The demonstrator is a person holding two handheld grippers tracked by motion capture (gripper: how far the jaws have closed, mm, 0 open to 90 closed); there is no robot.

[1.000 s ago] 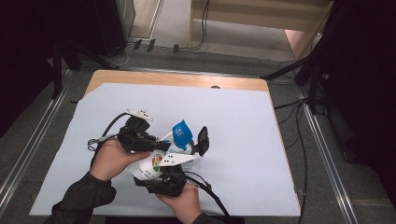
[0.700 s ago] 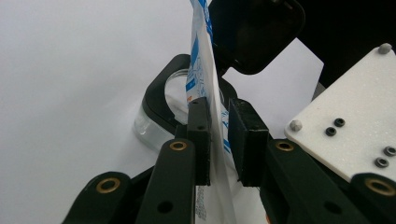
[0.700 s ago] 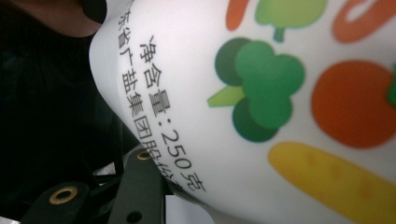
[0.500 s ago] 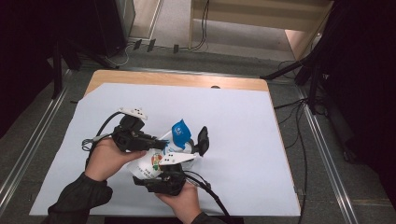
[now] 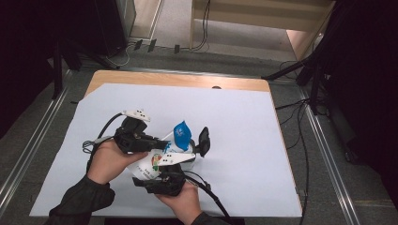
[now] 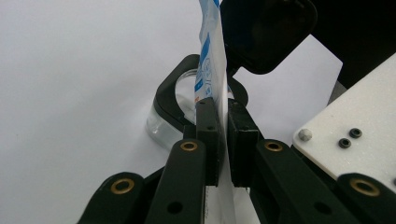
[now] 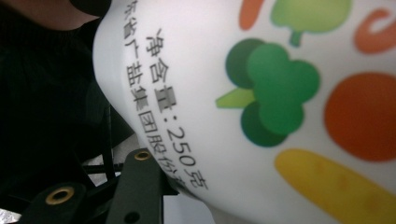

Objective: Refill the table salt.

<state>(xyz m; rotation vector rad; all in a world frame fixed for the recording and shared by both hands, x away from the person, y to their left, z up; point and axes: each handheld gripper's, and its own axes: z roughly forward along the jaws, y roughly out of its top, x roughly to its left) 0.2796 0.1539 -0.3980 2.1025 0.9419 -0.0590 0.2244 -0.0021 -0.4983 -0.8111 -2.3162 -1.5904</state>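
Left gripper view, left gripper pinching white pouch edge

Table cover: a large pale blue-white sheet is spread over the table and reaches almost to its side edges.
Table top: a light brown wooden board is seen as a bare strip along the far edge, beyond the sheet.
Small dark spot: a small dark round mark is found on the far wooden strip, just at the edge of the sheet.
Floor: a grey floor is seen behind the table, and black cables are laid over it.
Rails: grey metal rails are placed along both sides of the table.
Far furniture: a pale wooden frame is standing behind the table.
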